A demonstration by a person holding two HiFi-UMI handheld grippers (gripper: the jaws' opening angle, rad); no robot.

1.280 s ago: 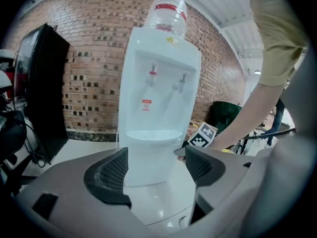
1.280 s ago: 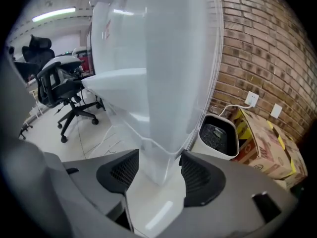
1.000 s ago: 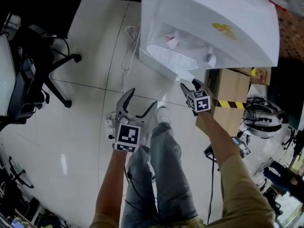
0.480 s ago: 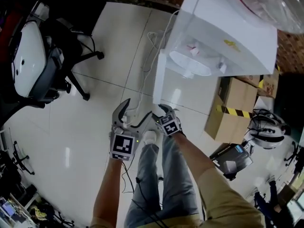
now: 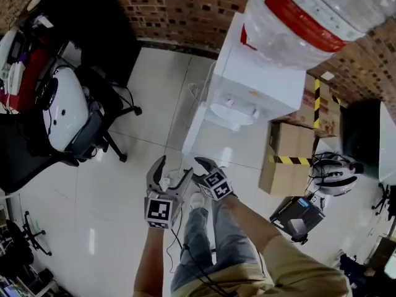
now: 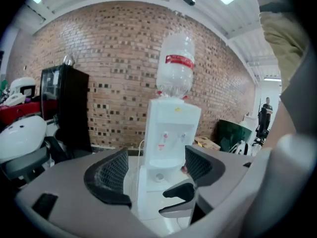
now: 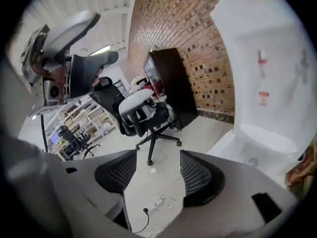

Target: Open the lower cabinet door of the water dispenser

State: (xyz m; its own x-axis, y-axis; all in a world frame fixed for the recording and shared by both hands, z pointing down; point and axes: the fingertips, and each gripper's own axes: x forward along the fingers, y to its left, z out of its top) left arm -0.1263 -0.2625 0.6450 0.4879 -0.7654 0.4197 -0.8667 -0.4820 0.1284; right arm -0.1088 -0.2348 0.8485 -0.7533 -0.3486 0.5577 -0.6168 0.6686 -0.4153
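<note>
The white water dispenser stands against the brick wall with a large bottle on top. Its lower cabinet door stands swung open to the left, and it also shows in the left gripper view. Both grippers hang in the air in front of it, side by side above the person's legs. My left gripper is open and empty. My right gripper points left of the dispenser; its jaws are opening with only floor showing between them.
An office chair and a black cabinet stand to the left. Cardboard boxes, a helmet and a dark case lie to the right of the dispenser. A power strip with cable lies on the tiled floor.
My right gripper let go of the door's edge, drew back and rose, its jaws parting. The door swung open to the left. My left gripper rose too, staying open.
</note>
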